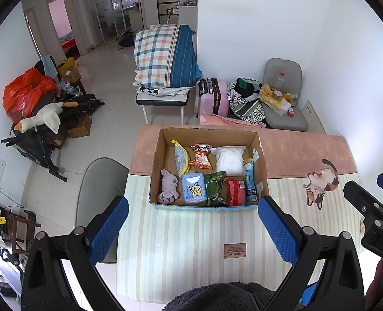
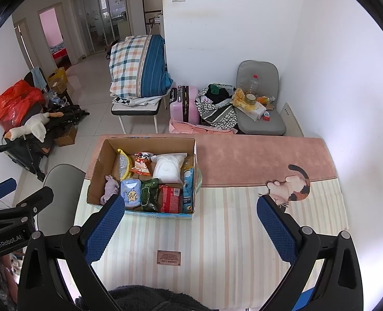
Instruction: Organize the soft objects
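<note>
An open cardboard box (image 1: pixel 155 165) (image 2: pixel 95 171) stands on the striped table mat. It holds soft things: a lilac cloth (image 1: pixel 167 187) (image 2: pixel 110 186), a blue tissue pack (image 1: pixel 193 188) (image 2: pixel 131 193), a green snack bag (image 1: pixel 214 188) (image 2: pixel 150 194), a red pack (image 1: pixel 235 191) (image 2: pixel 170 198), a white pouch (image 1: pixel 229 160) (image 2: pixel 168 167), an orange snack bag (image 1: pixel 201 156) (image 2: pixel 140 164) and a bubble-wrap bag (image 1: pixel 181 160) (image 2: pixel 124 164). My left gripper (image 1: pixel 193 226) is open and empty in front of the box. My right gripper (image 2: pixel 190 226) is open and empty, to the box's right.
The table mat (image 1: pixel 191 246) (image 2: pixel 217 233) has a cat picture (image 1: pixel 319 184) (image 2: pixel 292 184) at the right. A dark fluffy cloth (image 1: pixel 217 296) (image 2: pixel 150 298) lies at the near edge. A grey chair (image 1: pixel 100 181) (image 2: pixel 59 181) stands left of the table.
</note>
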